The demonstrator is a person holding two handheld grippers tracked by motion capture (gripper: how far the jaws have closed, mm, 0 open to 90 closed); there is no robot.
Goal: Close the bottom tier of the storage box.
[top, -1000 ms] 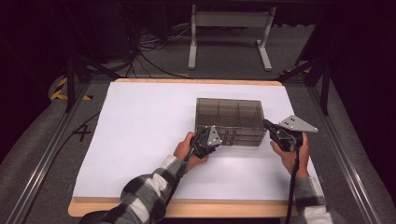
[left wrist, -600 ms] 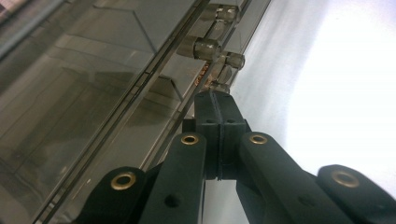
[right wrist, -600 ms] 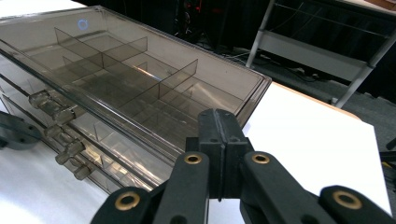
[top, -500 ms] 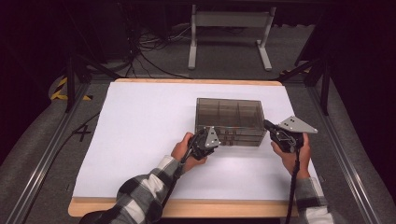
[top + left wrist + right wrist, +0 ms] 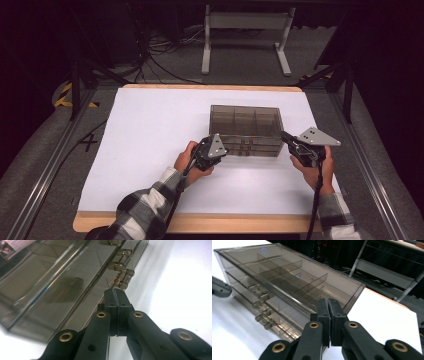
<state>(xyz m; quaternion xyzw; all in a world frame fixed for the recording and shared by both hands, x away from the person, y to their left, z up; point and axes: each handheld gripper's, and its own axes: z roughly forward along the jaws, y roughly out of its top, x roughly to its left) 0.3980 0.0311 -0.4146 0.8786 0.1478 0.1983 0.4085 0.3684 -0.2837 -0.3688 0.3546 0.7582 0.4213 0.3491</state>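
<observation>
Both claws pressed together and empty, left claw (image 5: 218, 150) and right claw (image 5: 286, 137) flanking the drawer box (image 5: 246, 129); best to spread one squarely at a drawer handle (image 5: 123, 285) before pinching.

Grey carpet floor (image 5: 165, 70) (cables (image 5: 150, 55) strewn) holds a white metal stand (image 5: 245, 30).

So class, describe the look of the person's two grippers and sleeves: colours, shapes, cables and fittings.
Both the left gripper and the right gripper are black, each topped by a grey three-cornered plate with small holes. A black cable trails from each back along the forearm. In the gripper views the black fingers hang on flat linkage bars with brass-coloured rivets. The sleeves are a black-and-white check.
</observation>
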